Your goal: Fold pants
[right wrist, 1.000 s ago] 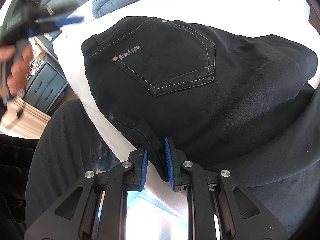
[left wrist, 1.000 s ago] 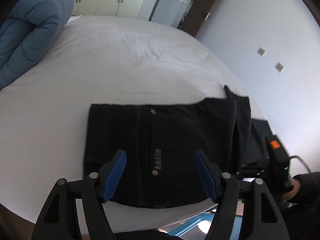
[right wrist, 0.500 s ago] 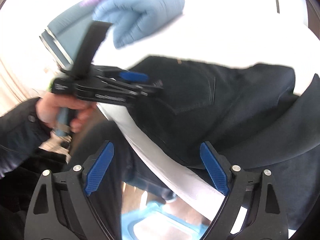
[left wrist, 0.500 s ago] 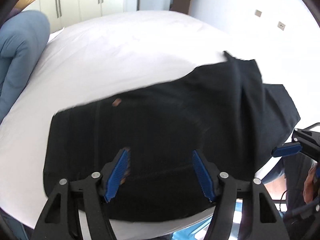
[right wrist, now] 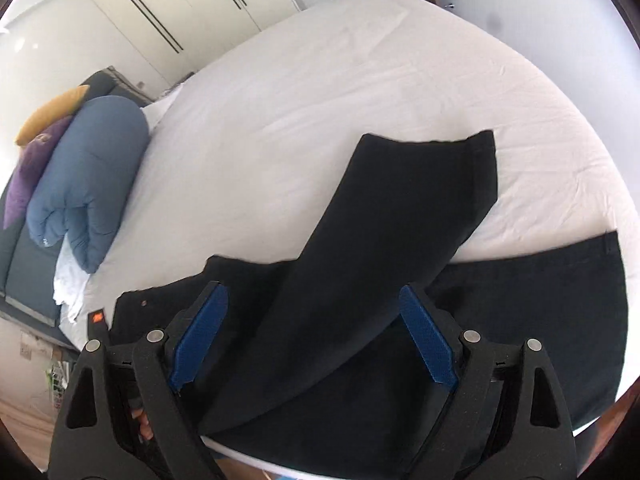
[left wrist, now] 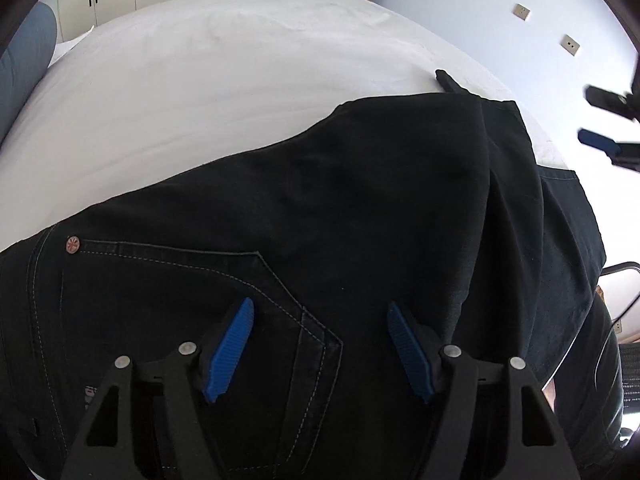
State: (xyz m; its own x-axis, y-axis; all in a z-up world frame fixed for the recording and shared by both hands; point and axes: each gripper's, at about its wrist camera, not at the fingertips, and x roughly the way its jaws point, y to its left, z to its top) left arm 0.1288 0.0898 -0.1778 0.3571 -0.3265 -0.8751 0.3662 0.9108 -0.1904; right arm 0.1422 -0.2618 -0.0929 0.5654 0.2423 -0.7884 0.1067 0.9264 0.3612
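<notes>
Black denim pants (left wrist: 360, 200) lie on the near edge of a white bed (left wrist: 200, 80). One leg (right wrist: 400, 220) is folded back diagonally across the other (right wrist: 540, 288). My left gripper (left wrist: 319, 306) hovers low over the stitched back pocket (left wrist: 180, 300); its jaws are opening and nothing sits between its blue pads (left wrist: 230, 350). My right gripper (right wrist: 311, 290) stands open above the folded leg, holding nothing. It also shows at the right edge of the left wrist view, right gripper (left wrist: 600, 120).
A rolled blue duvet (right wrist: 88, 168) with purple (right wrist: 32, 168) and yellow (right wrist: 52, 112) pillows lies at the bed's left end. White wardrobe doors (right wrist: 180, 20) stand behind. The far half of the bed sheet (right wrist: 320, 80) is bare. A wall with sockets (left wrist: 522, 11) is at right.
My right gripper let go of the pants' edge, opened wide, rose and rolled. My left gripper came down and closer over the back pocket.
</notes>
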